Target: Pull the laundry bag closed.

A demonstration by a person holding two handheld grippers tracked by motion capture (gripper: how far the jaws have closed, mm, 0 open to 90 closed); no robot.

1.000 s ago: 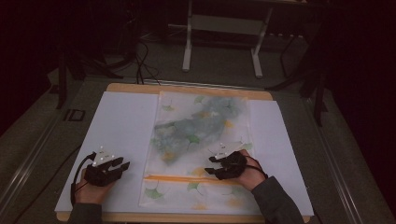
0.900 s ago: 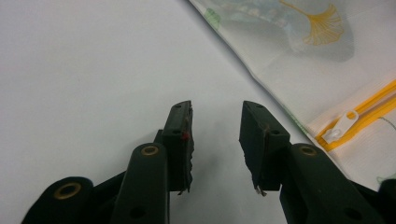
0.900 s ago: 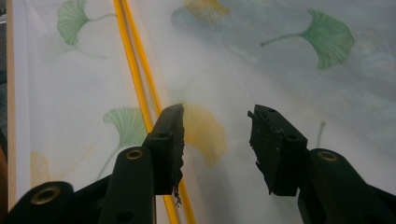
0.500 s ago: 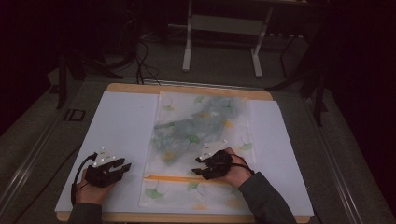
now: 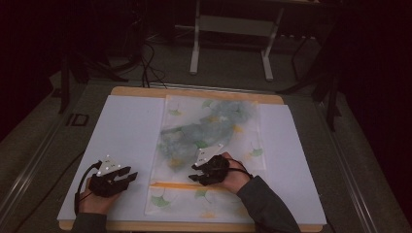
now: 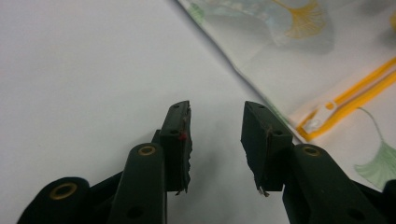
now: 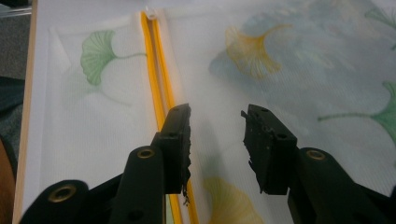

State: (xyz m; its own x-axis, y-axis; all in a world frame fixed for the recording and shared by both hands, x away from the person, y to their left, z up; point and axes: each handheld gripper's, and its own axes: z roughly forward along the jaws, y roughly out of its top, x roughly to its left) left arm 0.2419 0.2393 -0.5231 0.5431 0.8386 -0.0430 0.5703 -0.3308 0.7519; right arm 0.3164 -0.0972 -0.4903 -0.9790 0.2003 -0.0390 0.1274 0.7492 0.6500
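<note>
A white mesh bag (image 5: 248, 145) printed with green and yellow ginkgo leaves lies flat along the middle of the table. A grey-green bundle (image 5: 194, 133) shows through its upper half. A yellow zipper (image 5: 170, 186) crosses the bag near its front end. My right gripper (image 5: 192, 173) is open and hovers low over the bag, just beyond the zipper (image 7: 156, 70), with nothing between its jaws (image 7: 215, 114). My left gripper (image 5: 132, 176) rests open on the white cover, left of the bag's edge (image 6: 252, 79). Nothing sits in its gap (image 6: 215, 112), and the zipper's end (image 6: 322, 116) lies to the right.
A white cover (image 5: 121, 131) spreads over the wooden table (image 5: 194, 92). Beyond the table's far edge stand a metal frame's legs (image 5: 197, 43) and cables (image 5: 145, 53) on the dark floor. A wooden rim (image 7: 25, 116) runs along the bag's near end.
My right gripper has slid left across the bag, closer to the zipper and the bag's left side. The left gripper has stayed where it was.
</note>
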